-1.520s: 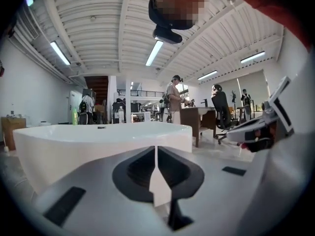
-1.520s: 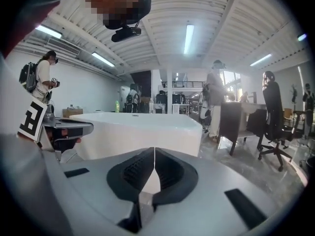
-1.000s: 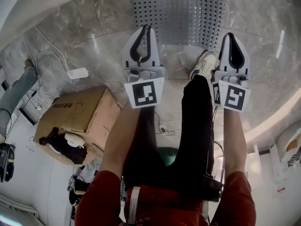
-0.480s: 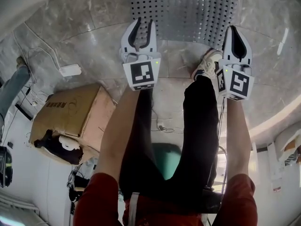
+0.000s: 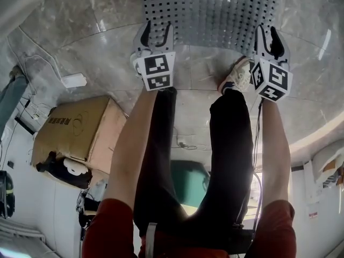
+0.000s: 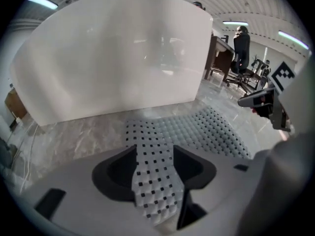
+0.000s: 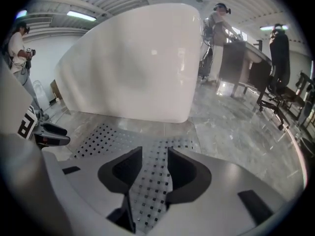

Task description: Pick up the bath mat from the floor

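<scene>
Head view: bath mat (image 5: 215, 9) flat on floor (image 5: 91, 42), unlifted, left gripper (image 5: 156, 30) and right gripper (image 5: 270, 35) over its near edge; left gripper view: jaws just opening, nothing gripped, tub (image 6: 118, 58) close behind mat; right gripper view: jaws likewise opening, empty, bare floor rightward.

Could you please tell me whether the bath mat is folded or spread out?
Spread out: the bath mat lies flat on the marble floor, with no fold visible in any view.
</scene>
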A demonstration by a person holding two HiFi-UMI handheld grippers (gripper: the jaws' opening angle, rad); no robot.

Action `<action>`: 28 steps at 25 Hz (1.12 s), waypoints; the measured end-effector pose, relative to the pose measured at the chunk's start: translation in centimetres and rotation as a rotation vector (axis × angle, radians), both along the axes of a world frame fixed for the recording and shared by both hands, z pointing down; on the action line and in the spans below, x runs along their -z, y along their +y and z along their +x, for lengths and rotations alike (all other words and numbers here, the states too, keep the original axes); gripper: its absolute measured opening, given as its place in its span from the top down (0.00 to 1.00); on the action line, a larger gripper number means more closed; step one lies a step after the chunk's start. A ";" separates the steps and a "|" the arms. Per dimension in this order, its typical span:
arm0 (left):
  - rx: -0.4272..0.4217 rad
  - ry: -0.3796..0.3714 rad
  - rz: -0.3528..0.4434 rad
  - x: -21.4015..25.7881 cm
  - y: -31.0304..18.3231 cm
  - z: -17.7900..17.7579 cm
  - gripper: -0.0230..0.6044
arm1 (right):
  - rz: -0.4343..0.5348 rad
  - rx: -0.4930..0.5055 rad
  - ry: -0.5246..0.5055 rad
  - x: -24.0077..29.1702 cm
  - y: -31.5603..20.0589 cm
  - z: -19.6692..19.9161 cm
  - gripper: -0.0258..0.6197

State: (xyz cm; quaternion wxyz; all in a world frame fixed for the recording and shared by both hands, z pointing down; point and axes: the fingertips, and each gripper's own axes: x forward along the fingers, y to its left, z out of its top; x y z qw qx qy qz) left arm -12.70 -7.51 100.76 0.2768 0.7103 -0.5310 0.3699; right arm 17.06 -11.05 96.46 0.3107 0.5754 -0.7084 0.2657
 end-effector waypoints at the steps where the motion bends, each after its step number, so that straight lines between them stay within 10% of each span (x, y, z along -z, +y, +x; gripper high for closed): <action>1: 0.029 0.010 -0.035 -1.1 0.3 -0.3 0.61 | -0.028 -0.009 0.001 -1.0 0.3 0.5 0.69; 12: 0.147 -0.020 -0.237 -9.1 1.5 -2.5 0.46 | -0.342 -0.127 0.040 -12.7 3.3 5.6 0.45; 28: 0.155 -0.083 -0.292 -12.6 1.5 -3.7 0.39 | -0.453 -0.189 -0.026 -17.0 5.3 7.3 0.37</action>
